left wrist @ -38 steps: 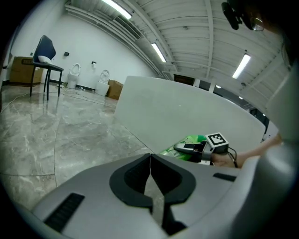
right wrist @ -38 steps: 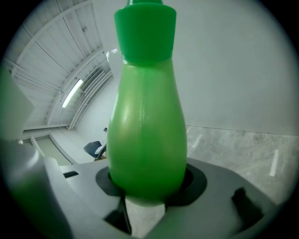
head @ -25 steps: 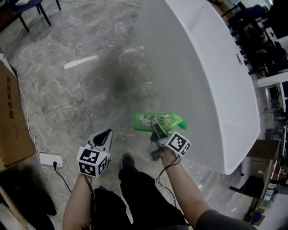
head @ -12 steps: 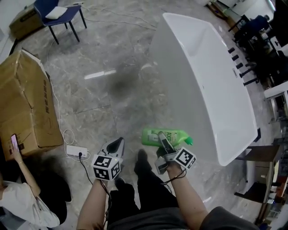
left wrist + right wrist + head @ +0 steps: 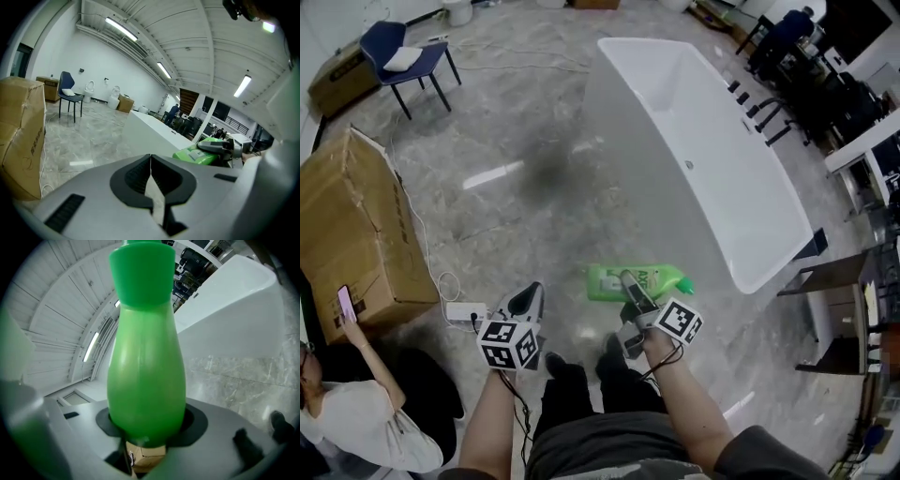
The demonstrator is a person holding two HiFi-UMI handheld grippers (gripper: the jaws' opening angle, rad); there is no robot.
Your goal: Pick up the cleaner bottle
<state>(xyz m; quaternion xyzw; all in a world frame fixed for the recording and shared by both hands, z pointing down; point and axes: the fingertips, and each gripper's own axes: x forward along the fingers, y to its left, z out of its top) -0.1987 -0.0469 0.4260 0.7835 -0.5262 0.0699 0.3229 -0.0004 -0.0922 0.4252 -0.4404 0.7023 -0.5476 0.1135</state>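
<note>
The green cleaner bottle point(image 5: 639, 280) lies crosswise in the air above the floor, cap to the right, gripped in my right gripper point(image 5: 631, 286). In the right gripper view the bottle point(image 5: 145, 357) fills the middle, with the right gripper point(image 5: 147, 430) shut on its body and both pads pressed against it. My left gripper point(image 5: 527, 302) is held at about the same height to the left, jaws shut and holding nothing. In the left gripper view its jaws point(image 5: 151, 165) meet, and the bottle point(image 5: 199, 153) shows at the right.
A long white bathtub point(image 5: 712, 159) stands ahead to the right. A big cardboard box point(image 5: 347, 225) and a blue chair point(image 5: 398, 56) are at the left. A power strip point(image 5: 464, 311) with its cable lies on the marble floor. A seated person point(image 5: 356, 412) holds a phone.
Both grippers have risen well above the floor, the bottle still in the right one. The view has pulled back, so the box, chair and whole tub now show.
</note>
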